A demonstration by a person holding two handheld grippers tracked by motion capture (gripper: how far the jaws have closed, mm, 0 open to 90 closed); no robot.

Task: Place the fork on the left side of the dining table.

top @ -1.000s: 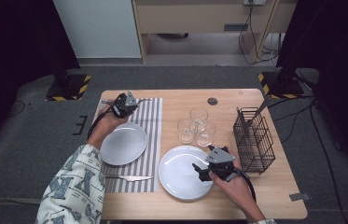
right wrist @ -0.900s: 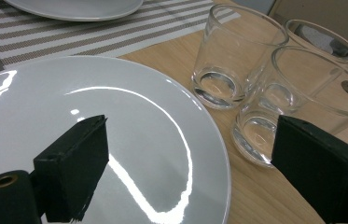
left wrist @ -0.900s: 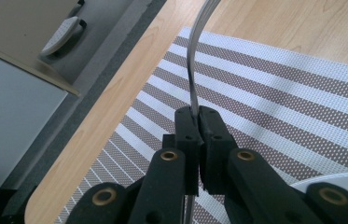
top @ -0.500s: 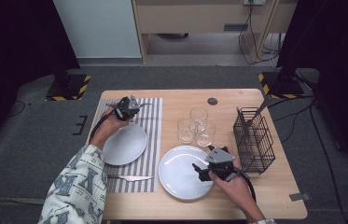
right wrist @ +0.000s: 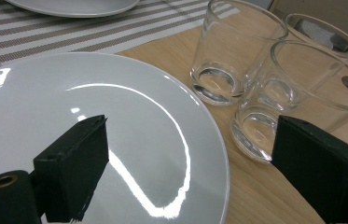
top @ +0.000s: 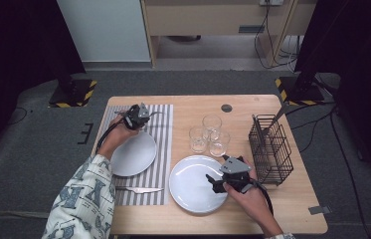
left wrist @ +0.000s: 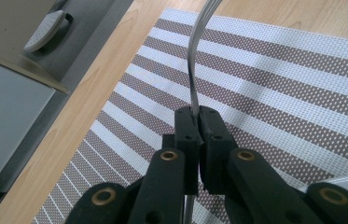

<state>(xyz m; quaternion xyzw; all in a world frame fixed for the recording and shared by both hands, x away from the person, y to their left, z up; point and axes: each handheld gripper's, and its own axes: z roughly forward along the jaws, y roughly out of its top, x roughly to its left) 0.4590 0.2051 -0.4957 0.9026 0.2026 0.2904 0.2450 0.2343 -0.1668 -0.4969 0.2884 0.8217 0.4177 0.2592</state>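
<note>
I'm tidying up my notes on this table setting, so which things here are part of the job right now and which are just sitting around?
In use:
- left gripper, shut on a fork
- striped placemat under it
- small plate beside it

Lying about:
- right gripper, open over the big plate
- three glasses
- wire basket
- knife

Wooden table (top: 193, 103) with striped placemat (top: 160, 122), plates

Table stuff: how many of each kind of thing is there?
Plates: 2
Glasses: 3
Knife: 1
Fork in the left claw: 1
Wire basket: 1
Striped placemat: 1
Total: 9
</note>
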